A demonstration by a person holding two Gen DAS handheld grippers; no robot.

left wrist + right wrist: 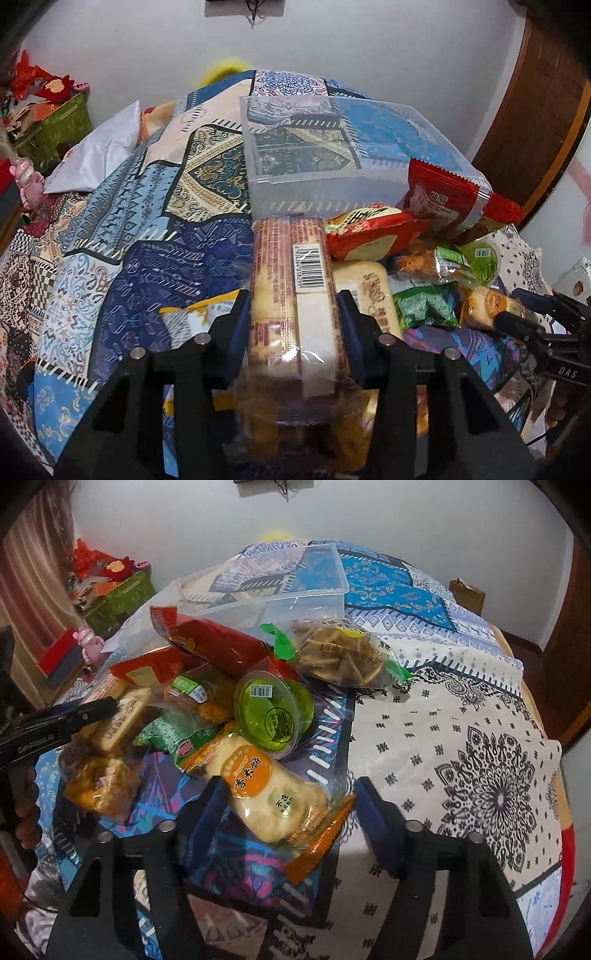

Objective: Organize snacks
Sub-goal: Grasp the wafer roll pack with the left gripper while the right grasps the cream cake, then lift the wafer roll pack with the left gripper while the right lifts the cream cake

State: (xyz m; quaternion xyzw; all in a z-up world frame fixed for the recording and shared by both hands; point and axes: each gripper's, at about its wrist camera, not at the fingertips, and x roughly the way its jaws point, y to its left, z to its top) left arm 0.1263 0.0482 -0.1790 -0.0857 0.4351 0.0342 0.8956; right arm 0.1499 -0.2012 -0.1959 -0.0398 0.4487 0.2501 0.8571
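The long cracker pack (291, 295) lies at the near left of the snack pile on the bed, light, crinkly and easy to crush; my left tongs (291, 325) clench its near end. My right tongs (288, 805) straddle the rice cracker bag (266, 794), not clearly pressing. Both point steeply down.

Rice-cracker pack (273, 797) between hand-held gripper (291, 805) fingers.

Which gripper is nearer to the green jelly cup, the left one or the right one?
Right. The right gripper sits just below the green jelly cup, with one rice cracker pack between. The left gripper is further away, across several snacks.
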